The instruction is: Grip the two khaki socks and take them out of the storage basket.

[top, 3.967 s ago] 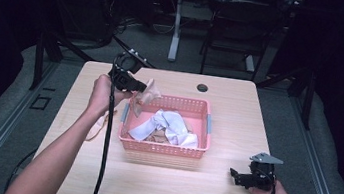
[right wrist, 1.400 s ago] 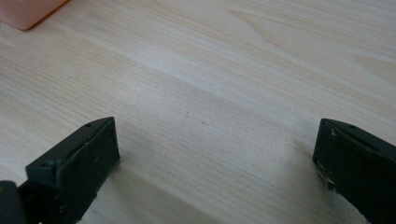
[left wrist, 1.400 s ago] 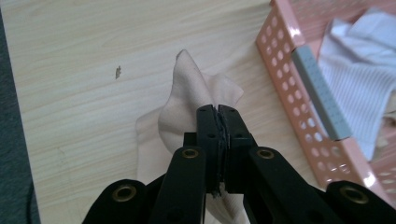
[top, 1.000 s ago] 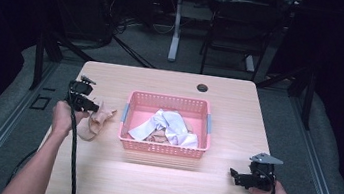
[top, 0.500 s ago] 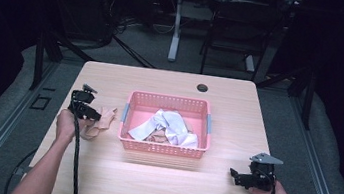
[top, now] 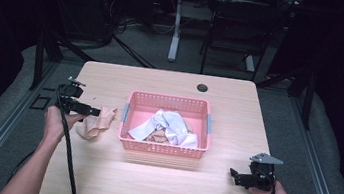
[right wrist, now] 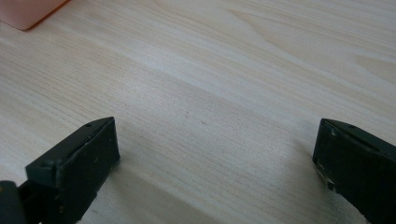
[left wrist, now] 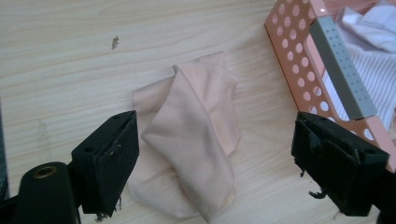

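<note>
A crumpled peach cloth (top: pixel 97 121) (left wrist: pixel 189 149) lies on the wooden table just left of the pink basket (top: pixel 162 148) (left wrist: pixel 299 56). My left gripper (top: pixel 88 111) (left wrist: pixel 215 168) hovers over that cloth with its jaws wide open and nothing held. Inside the basket lie white and striped cloths (top: pixel 168 126) with some peach fabric underneath. Near the table's front right my right gripper (top: pixel 236 177) (right wrist: pixel 210 172) rests open over bare wood.
A small black round grommet (top: pixel 202 87) sits near the table's far edge. A corner of the basket (right wrist: pixel 28 11) shows at the upper left of the right gripper view. Black cables trail from both grippers. Chairs and desk legs stand beyond the table.
My left gripper carried the peach cloth from above the basket down to the table on its left and let it go. The right gripper stayed still.
</note>
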Motion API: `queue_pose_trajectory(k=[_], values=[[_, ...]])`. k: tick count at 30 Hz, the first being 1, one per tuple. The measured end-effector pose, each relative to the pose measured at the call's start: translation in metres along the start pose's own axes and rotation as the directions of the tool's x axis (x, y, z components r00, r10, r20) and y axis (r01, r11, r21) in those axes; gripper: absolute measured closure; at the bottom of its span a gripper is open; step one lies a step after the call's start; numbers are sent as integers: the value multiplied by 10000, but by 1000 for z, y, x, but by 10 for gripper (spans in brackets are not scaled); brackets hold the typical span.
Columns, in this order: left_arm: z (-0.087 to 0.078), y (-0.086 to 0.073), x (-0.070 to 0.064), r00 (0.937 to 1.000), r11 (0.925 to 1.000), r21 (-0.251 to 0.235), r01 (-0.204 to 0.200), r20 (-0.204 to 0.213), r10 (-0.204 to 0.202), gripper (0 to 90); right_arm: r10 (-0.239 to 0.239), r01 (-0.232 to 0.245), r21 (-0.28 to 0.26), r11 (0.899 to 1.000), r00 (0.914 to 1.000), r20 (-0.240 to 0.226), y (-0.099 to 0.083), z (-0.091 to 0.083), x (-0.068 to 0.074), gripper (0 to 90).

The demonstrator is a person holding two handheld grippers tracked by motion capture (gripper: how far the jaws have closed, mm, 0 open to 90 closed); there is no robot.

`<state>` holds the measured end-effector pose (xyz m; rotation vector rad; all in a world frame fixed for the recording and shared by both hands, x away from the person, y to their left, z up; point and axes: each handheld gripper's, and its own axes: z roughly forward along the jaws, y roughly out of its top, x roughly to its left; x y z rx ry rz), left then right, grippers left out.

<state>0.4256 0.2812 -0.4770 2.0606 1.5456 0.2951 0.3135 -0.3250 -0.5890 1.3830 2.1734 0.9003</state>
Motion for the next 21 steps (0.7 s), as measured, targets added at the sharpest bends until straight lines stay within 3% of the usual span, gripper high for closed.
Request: queue_pose_trajectory(k=[7, 16, 21], values=[[-14, -9, 1, 9998, 9996, -275, -1, -175, -4, 93, -13, 13, 33, 10000, 10000, 23, 0, 0, 0, 0], [-15, -11, 2, 9996, 9991, -396, 120, -265, -131, 29, -22, 22, -31, 10000, 10000, 11, 0, 0, 0, 0], [-14, -10, 3, 9993, 9999, -125, 20, -380, -25, 18, 53, -53, -40, 10000, 10000, -30, 0, 1, 0, 0]])
